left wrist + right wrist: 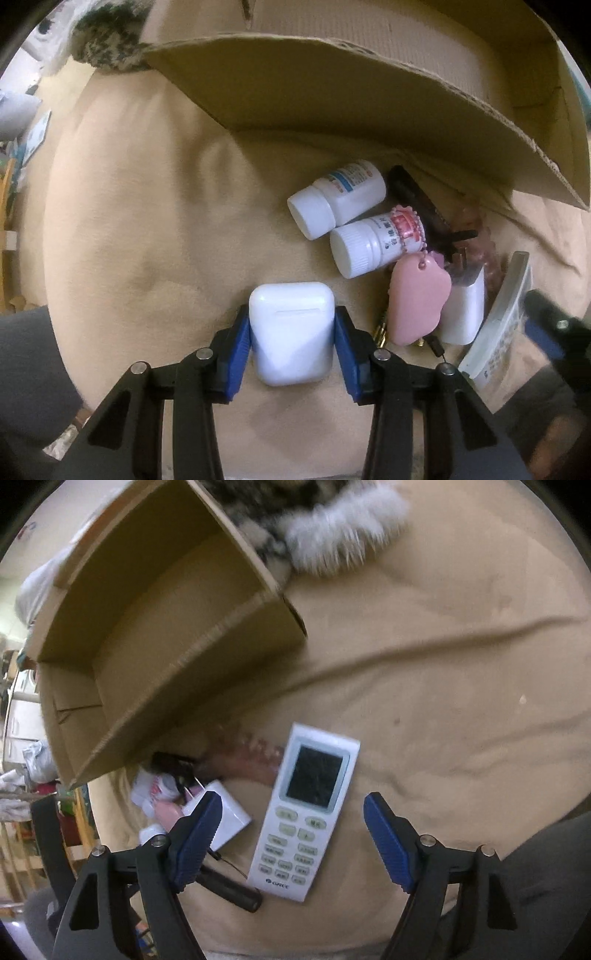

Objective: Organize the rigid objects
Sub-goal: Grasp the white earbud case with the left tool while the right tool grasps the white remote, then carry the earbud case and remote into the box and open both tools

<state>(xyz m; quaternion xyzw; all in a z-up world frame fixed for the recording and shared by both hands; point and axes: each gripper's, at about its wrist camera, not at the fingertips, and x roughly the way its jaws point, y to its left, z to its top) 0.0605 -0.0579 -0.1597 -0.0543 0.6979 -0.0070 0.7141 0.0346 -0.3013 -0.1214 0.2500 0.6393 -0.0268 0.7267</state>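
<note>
My left gripper clamps the white earbud case just short of the cardboard box, right gripper spread wide over the remote; the smooth case may slip.

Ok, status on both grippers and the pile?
Left gripper shut on earbud case. Right gripper open over remote. Cardboard box open, nothing blocking it.

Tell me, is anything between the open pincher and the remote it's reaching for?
Nothing visible is. The remote lies bare on the tan cloth, straight ahead between the open fingers of the right gripper. The white charger sits just beside it, behind one blue pad.
</note>
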